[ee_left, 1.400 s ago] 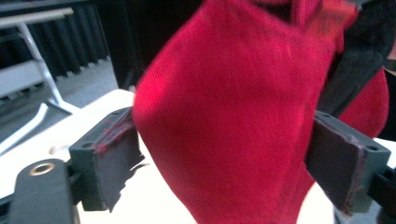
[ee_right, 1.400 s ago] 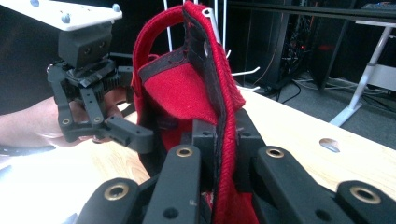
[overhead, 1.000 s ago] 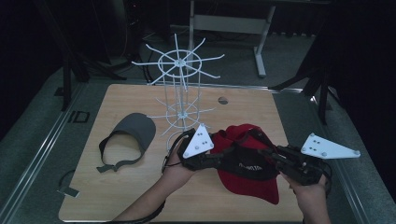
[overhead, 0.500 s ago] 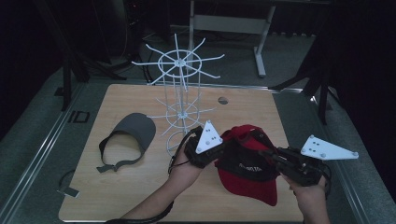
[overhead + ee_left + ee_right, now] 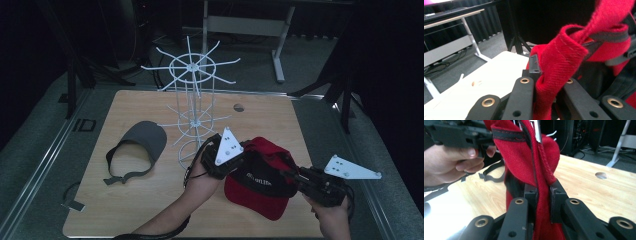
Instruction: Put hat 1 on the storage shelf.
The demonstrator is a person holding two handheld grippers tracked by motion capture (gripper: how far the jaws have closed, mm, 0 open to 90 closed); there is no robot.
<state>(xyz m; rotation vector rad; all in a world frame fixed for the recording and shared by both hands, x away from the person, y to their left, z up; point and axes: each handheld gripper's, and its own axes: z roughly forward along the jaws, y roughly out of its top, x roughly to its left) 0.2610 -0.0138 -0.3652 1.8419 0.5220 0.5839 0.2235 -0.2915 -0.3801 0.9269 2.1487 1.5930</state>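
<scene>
here the left gripper (image 5: 239, 161) pinches the red cap's (image 5: 260, 192) edge between its jaws; the right gripper (image 5: 292, 175), jaws just easing apart, clamps the opposite rim.

Between my left gripper's (image 5: 240, 165) black fingers (image 5: 534, 67) I see a red cap (image 5: 260, 185) with a dark inner band, and the same red cloth with a black seam sits between my right gripper's (image 5: 292, 172) black fingers (image 5: 555, 195). The cap front carries pale lettering on a black panel. Off to the left of the left fingers lies a grey visor (image 5: 142, 145) on the light wood-grain table (image 5: 125, 215), and beyond them stands a white wire rack (image 5: 192, 100).
</scene>
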